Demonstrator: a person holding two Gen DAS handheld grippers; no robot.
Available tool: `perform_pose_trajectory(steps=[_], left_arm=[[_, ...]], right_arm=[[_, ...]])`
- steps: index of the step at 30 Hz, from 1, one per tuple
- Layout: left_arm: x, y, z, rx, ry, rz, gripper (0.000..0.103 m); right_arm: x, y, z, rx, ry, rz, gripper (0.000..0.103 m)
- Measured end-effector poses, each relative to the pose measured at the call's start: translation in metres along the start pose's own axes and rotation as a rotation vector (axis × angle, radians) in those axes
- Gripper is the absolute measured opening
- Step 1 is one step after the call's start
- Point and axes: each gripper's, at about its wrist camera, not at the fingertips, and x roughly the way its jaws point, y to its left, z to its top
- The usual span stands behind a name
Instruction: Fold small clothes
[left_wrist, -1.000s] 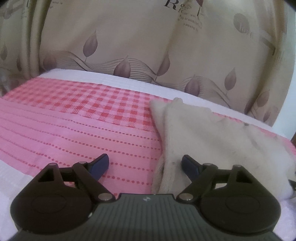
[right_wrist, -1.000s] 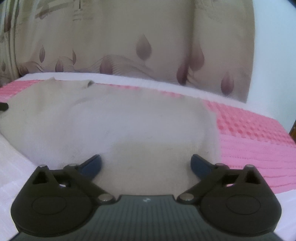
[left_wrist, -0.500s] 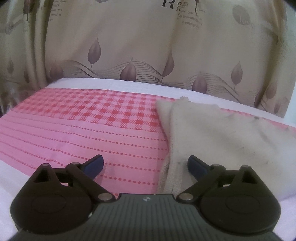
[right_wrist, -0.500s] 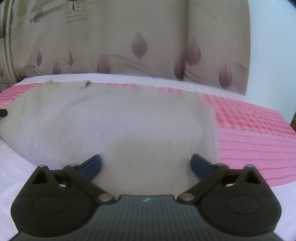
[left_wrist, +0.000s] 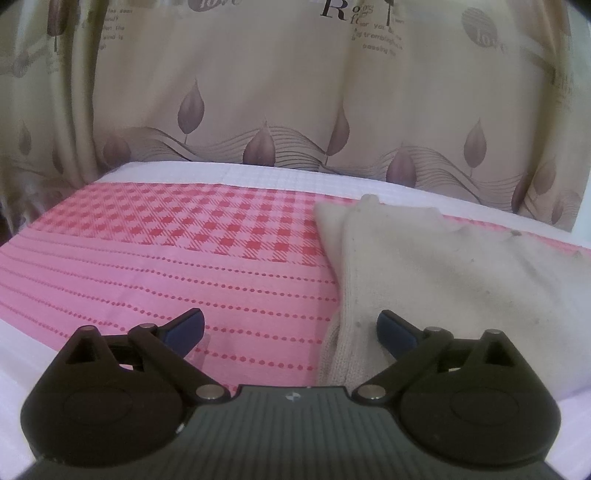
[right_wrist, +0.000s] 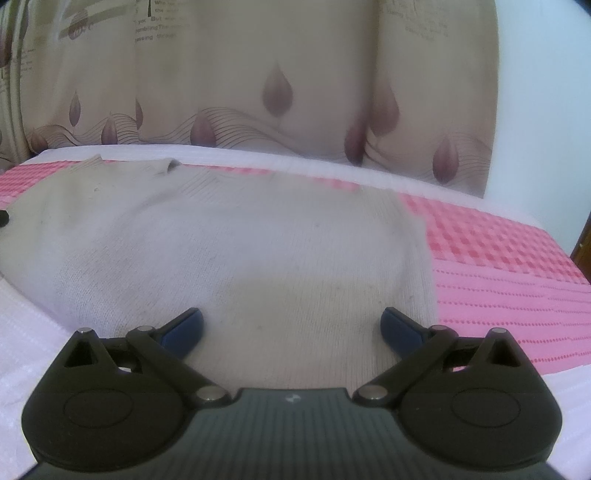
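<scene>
Cream knitted garment (right_wrist: 236, 251) lies flat, lightly soiled, on pink cloth (left_wrist: 147, 266).

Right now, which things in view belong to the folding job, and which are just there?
Part of the job:
- cream knitted garment, lying flat
- left gripper, open over the garment's edge
- right gripper, open over the garment

Just there:
- pink checked cloth underneath
- white cover beneath that
- leaf-print curtain behind
</scene>
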Motion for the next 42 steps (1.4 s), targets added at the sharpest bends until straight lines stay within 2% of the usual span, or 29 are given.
perform_pose_trajectory(steps=[15, 42], left_arm=[[-0.0031, -0.0044, 0.0000, 0.036, -0.014, 0.015, 0.099], [-0.0061, -0.0040, -0.0005, 0.044, -0.031, 0.016, 0.100]], right_arm=[[0.0003, -0.0018, 0.0006, 0.002, 0.002, 0.005, 0.103], [0.0001, -0.0033, 0.0013, 0.001, 0.003, 0.007, 0.103]])
